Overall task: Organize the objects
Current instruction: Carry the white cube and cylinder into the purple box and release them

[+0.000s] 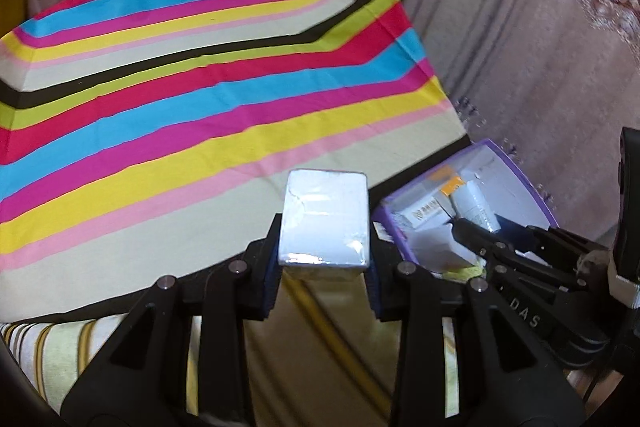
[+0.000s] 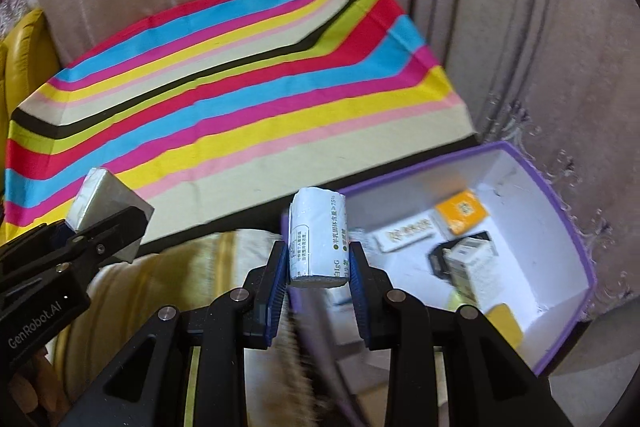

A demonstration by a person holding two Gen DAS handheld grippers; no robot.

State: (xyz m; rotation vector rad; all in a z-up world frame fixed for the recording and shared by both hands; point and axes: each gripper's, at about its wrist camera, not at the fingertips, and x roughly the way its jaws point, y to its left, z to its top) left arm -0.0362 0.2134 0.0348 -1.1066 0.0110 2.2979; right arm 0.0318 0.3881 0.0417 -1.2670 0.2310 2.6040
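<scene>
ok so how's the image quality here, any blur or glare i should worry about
Left wrist view: the purple box and its contents smear with motion blur; glare streaks the wrapped white box in the left gripper. Right wrist view: sharper, print on the white cylinder in the right gripper partly legible, but the foreground below is blurred. Both views: fisheye bends the striped cloth, and corners go black.

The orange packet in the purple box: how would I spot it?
Find the striped cloth, then the purple box with a white inside at its right end. The orange packet lies flat near the far wall, the only orange thing among white cartons.
</scene>
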